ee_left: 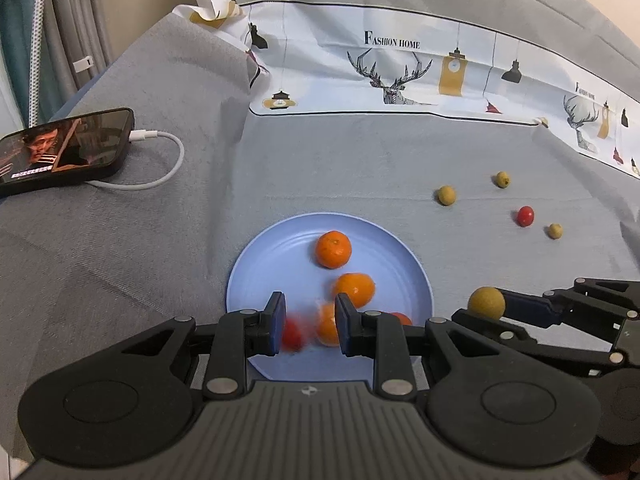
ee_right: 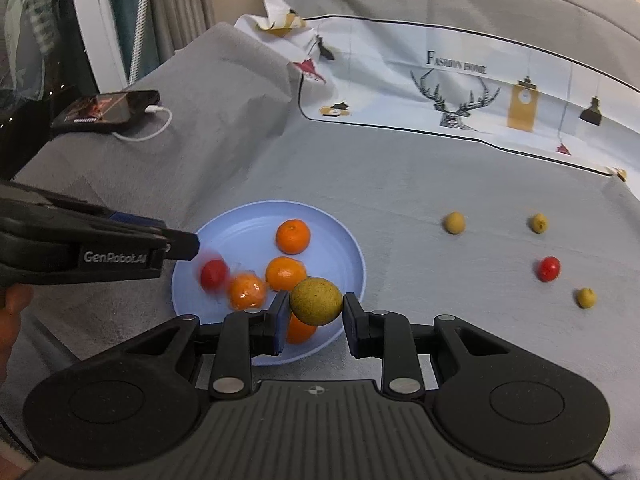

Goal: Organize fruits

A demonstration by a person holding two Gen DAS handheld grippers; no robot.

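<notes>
Our right hand-held gripper point(ee_right: 316, 312) pinches a longan point(ee_right: 316, 301) lightly; it could slip short of the plate point(ee_right: 352, 248). Our left hand-held gripper point(ee_left: 310, 320) hangs open, empty.

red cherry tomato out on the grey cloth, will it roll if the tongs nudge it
Probably yes: the small round glossy red cherry tomato has no flat side. The wrinkled grey cloth might slow it. Its smooth skin may slip between narrow pads, so close centred.

blue plate point(ee_left: 256, 264) (four oranges point(ee_left: 333, 249)), open left claw point(ee_left: 310, 322)
</notes>
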